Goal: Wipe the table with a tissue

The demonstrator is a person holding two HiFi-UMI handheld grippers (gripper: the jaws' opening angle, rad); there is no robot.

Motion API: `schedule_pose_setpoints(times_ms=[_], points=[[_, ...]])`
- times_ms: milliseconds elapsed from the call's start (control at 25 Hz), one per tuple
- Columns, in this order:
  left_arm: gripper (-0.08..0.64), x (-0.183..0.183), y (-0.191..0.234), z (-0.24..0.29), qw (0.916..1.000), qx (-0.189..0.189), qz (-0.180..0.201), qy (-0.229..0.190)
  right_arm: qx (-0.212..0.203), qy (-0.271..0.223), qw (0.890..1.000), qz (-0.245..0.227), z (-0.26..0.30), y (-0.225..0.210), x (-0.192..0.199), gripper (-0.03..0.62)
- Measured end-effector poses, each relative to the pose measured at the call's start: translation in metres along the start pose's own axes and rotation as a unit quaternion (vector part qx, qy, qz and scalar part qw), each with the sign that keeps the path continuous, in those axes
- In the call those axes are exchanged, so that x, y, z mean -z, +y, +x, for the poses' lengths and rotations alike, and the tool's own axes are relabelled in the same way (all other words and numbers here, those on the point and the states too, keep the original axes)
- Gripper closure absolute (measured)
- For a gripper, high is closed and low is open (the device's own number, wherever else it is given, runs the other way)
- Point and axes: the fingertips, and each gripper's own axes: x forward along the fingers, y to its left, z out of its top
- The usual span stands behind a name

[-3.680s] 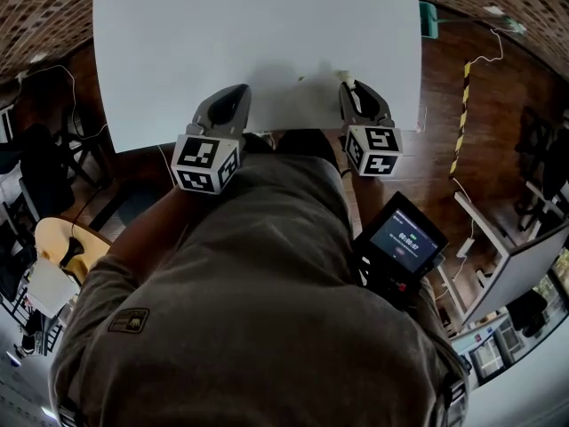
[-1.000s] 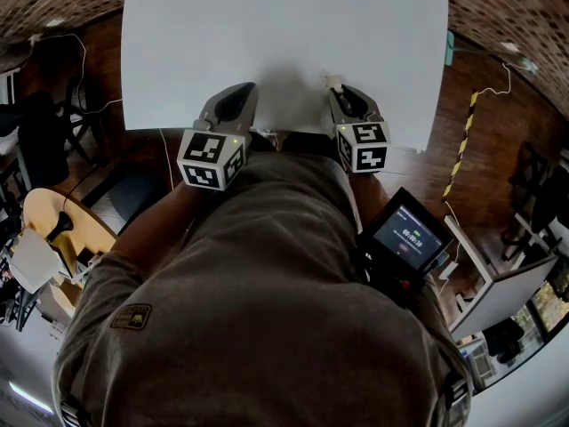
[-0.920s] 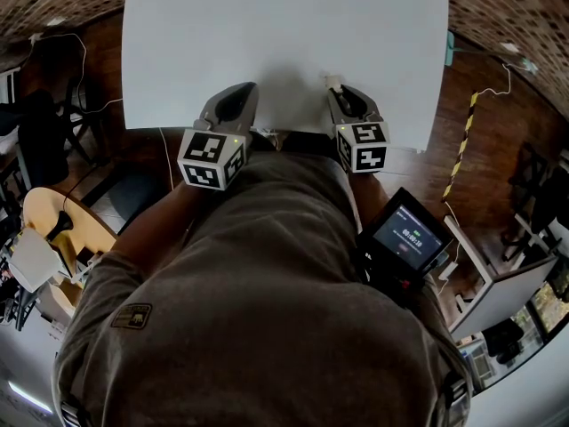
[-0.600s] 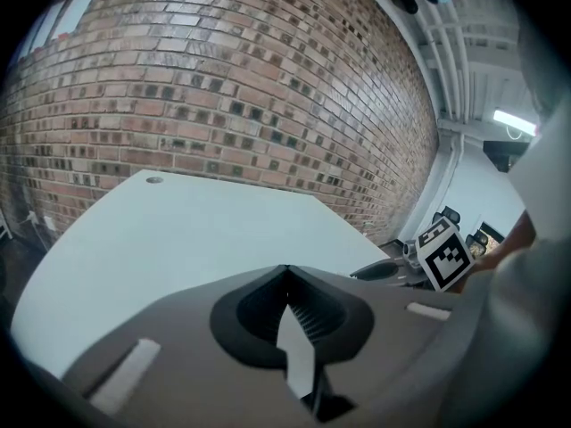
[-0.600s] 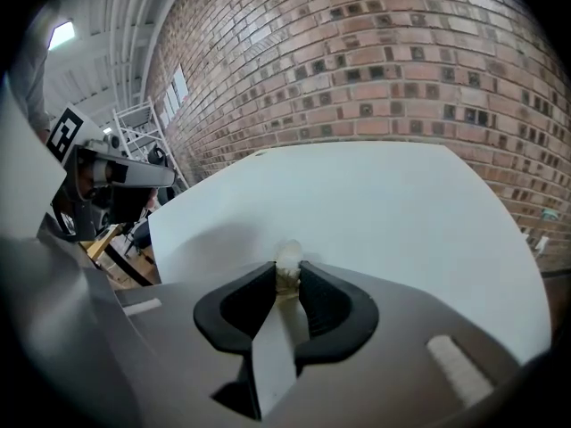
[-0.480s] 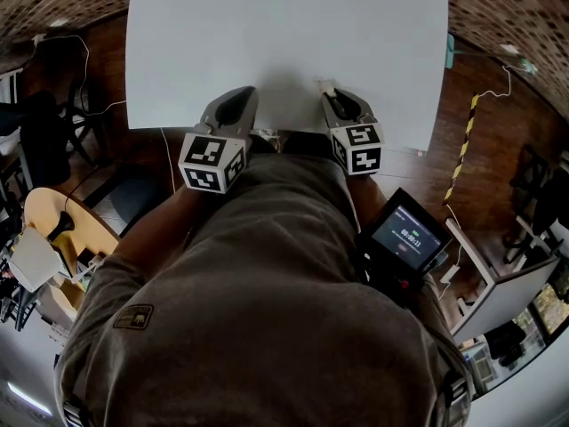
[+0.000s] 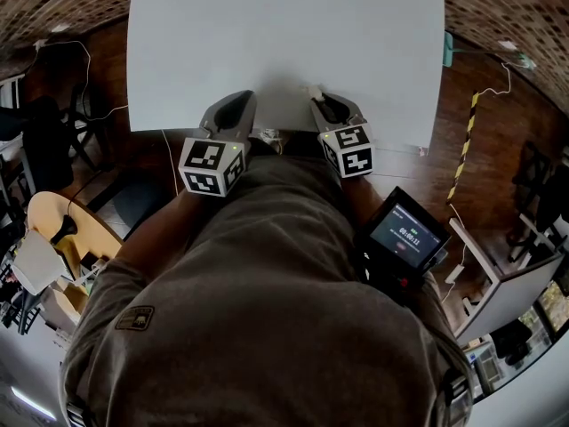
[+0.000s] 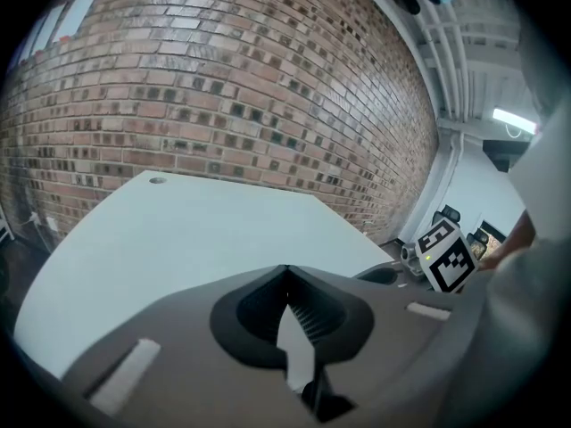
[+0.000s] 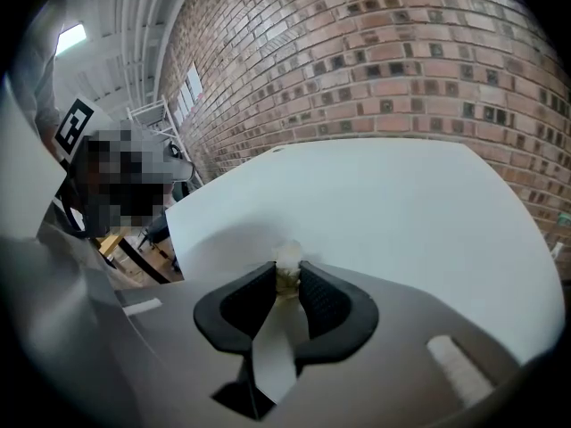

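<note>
White table [image 7: 284, 43], plain top, with a brick wall [image 8: 223, 78] behind it.

- **Right gripper** [image 9: 287, 273]: the jaws are pinched on a small wad of tissue [image 9: 287, 255]. The wad pokes past the tips and sits low over the table's near edge, probably so it can be pressed down and dragged as a wipe.
- **Left gripper** [image 8: 285, 270]: the jaws are together with nothing between them. It sits at the near edge, near the right gripper, and seems idle, kept out of the wiping path.

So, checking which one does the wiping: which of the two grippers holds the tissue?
The right gripper: its jaws pinch a small tissue wad at their tips. The left gripper is shut on nothing.
</note>
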Motion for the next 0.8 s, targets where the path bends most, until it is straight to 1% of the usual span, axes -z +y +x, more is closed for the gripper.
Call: schedule_pose_setpoints(times_ms=[160,400,600,800], points=[[0.558,0.001,0.0,0.0,1.0,0.0,0.001,0.003,-0.004,0.001,1.0,-0.004,0.002,0.003,-0.001,0.5],[0.558,-0.001,0.0,0.003,1.0,0.002,0.008,0.005,0.002,-0.003,1.0,0.005,0.002,-0.003,-0.003,0.5],[0.558,-0.009,-0.019,0.008,0.9998,0.008,0.015,0.007,0.023,-0.008,0.999,0.02,-0.019,-0.032,-0.004,0.5],[0.558,-0.012,-0.025,0.017,0.9995,0.019,0.022,0.013,0.052,-0.005,0.998,0.034,-0.029,-0.06,0.0,0.5]])
